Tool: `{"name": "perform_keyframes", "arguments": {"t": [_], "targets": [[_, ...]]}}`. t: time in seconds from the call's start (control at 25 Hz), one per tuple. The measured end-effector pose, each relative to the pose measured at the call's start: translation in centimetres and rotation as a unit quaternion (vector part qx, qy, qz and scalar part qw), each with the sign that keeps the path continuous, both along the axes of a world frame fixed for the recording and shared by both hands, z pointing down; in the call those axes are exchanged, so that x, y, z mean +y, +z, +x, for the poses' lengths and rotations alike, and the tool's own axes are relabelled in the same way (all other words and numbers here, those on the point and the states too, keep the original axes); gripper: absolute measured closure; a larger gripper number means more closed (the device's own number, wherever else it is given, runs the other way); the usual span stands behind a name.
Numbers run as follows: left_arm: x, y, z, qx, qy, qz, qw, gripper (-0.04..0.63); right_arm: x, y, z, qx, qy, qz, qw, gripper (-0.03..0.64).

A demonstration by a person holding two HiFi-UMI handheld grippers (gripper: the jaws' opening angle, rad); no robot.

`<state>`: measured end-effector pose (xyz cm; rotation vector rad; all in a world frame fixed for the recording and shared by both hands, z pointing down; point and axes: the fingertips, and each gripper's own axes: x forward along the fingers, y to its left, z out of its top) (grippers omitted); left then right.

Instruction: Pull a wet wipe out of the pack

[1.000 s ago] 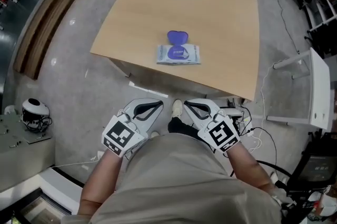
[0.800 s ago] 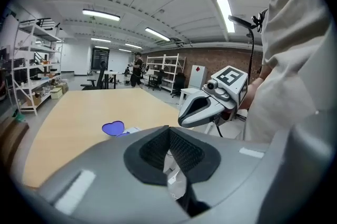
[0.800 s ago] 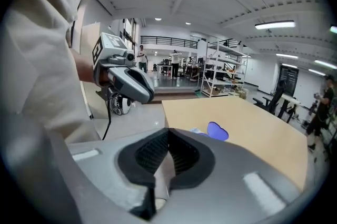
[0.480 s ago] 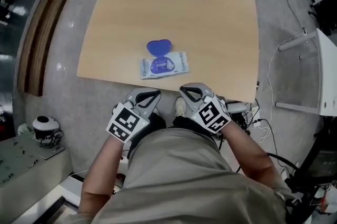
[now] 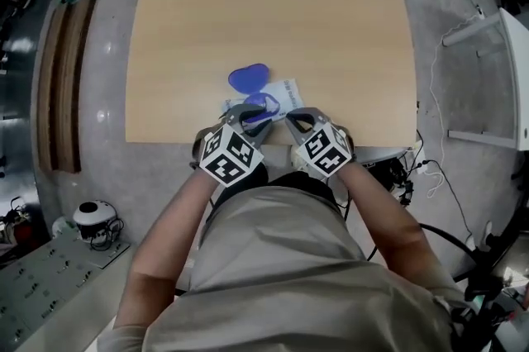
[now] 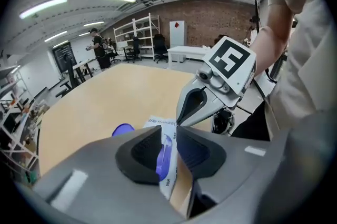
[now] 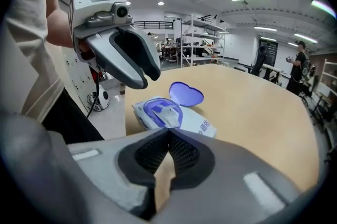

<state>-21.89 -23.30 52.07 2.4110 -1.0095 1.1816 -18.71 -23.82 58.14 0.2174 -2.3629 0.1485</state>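
The white, flat plastic wet-wipe pack (image 5: 285, 94) lies in the lower middle of the head view, close to the near edge of the light wooden table (image 5: 273, 3). Its purple heart-shaped lid (image 5: 248, 78) is flipped open and lies flat just above it in the frame. The left gripper (image 5: 250, 112) hangs over the pack's purple opening. Its jaws have just been opening and stand apart with nothing pinched; the pack only shows through the gap. The right gripper (image 5: 296, 121) sits just beside it, near the pack's lower right corner, its jaws closed together and empty. To do this step well, one claw should probably hold the pack's body down, clear of the opening. The other should nip only the raised tuft and draw it up steadily, so the pack does not lift. The white wipe tuft (image 7: 167, 111) standing in the opening shows only in the right gripper view; in the head view the left gripper covers it. Only the left gripper view shows the gap between that gripper's jaws.
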Motion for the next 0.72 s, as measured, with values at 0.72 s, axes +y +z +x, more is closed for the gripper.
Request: {"name": "perform_keyframes", "arguments": {"t": [0.72], "targets": [[-3.5, 10.5, 2.6, -0.167, 0.160, -0.094, 0.9683, 0.489, -2.4, 5.2, 0.2, 0.012, 0.022, -0.032, 0.999, 0.615]]}}
